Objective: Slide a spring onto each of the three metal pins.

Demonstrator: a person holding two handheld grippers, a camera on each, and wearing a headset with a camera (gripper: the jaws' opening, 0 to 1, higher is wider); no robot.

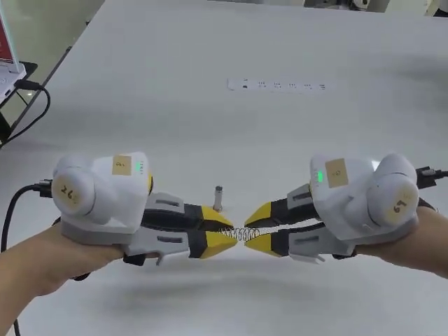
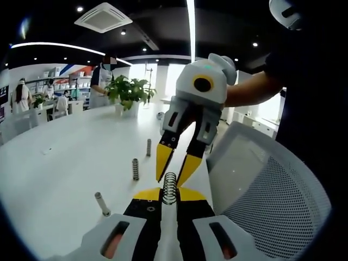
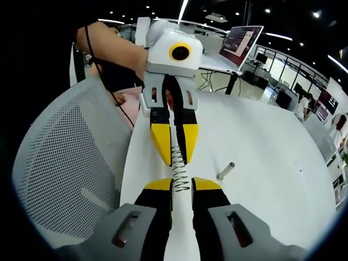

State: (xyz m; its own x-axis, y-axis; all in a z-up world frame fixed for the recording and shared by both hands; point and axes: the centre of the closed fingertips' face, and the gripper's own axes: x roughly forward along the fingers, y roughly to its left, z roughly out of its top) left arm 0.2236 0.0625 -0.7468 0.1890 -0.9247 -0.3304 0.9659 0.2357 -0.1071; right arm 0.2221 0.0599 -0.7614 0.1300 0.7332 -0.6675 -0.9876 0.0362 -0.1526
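Note:
A small coil spring spans the gap between my two grippers just above the white table. My left gripper is shut on one end of the spring. My right gripper meets it tip to tip, jaws closed around the other end. A bare metal pin stands upright just behind the tips, also seen as the bare pin and the pin. Two further pins each carry a spring.
A white power strip lies far back on the table. A laptop and a black cable sit at the left edge. A mesh chair back stands close to the table's near side.

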